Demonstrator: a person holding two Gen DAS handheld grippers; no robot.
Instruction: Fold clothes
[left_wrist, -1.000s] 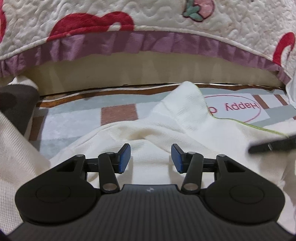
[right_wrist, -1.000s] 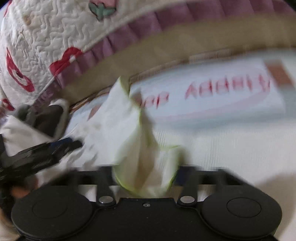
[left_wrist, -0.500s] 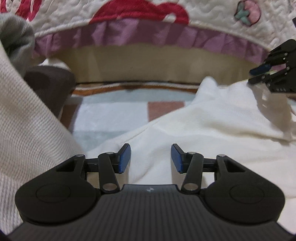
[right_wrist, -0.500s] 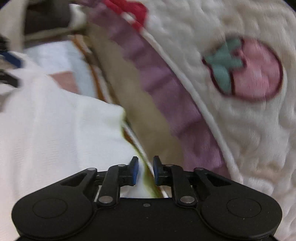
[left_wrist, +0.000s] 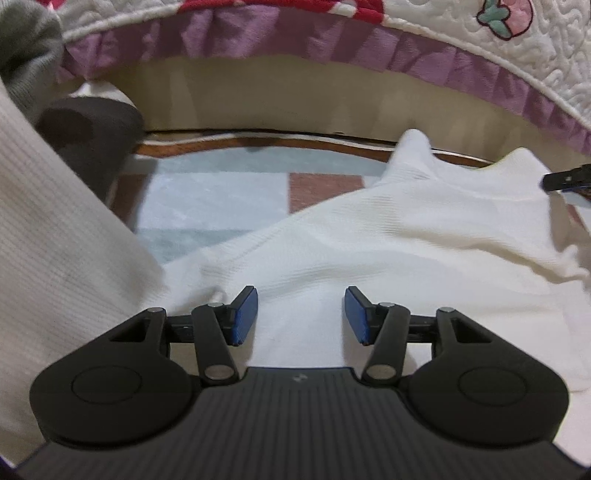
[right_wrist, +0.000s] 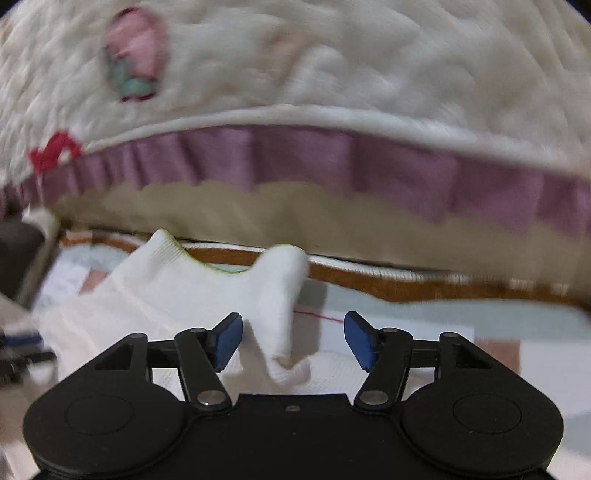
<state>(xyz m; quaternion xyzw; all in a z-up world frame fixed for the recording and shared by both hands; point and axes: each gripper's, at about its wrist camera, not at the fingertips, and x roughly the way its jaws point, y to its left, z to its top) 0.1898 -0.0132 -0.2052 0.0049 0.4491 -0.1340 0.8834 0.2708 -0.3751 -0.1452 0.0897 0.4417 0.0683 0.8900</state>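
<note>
Blue-padded fingers (left_wrist: 245, 314) spread above ribbed white garment (left_wrist: 388, 236).

Both grippers are held low and level, pointing forward. The left gripper (left_wrist: 301, 314) has its jaws spread wide apart with nothing between the blue pads (left_wrist: 243, 314). The right gripper (right_wrist: 293, 339) is likewise wide open, its tip (left_wrist: 567, 179) just showing at the far right of the left wrist view.
</note>
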